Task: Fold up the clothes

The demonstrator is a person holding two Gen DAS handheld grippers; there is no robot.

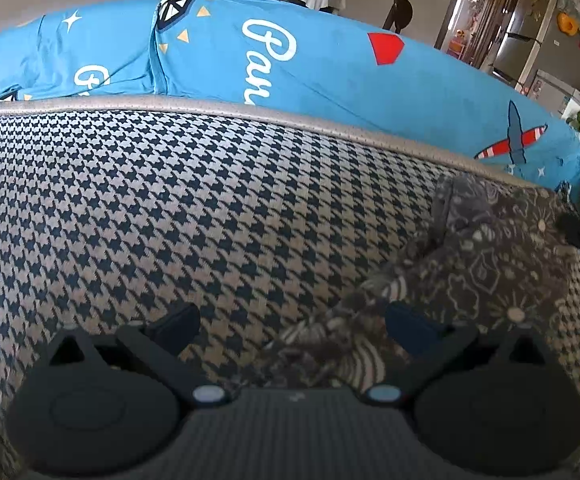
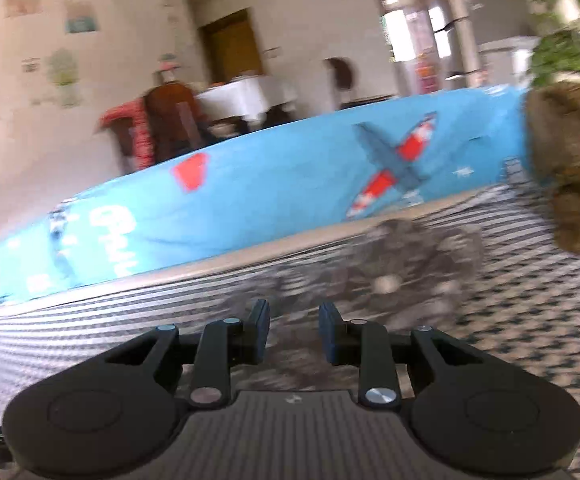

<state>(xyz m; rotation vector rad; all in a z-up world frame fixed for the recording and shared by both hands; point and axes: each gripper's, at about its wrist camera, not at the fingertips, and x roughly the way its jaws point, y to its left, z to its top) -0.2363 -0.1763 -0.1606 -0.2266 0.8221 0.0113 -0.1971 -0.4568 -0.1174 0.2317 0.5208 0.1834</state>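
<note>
Left black two-finger gripper (image 1: 290,326) gapes wide over the dark grey white-patterned garment (image 1: 477,264) by the houndstooth cushion's (image 1: 170,208) right rear edge, right gripper (image 2: 293,330) narrow, seemingly empty through the blur.

Left wrist view: sharp, evenly lit, strong fisheye bending at edges.
Right wrist view: heavy motion blur throughout.
Light source: bright doorway (image 2: 413,36), slightly overexposed.
Shadows: soft, diffuse.
Corners: black vignette in both views.
</note>
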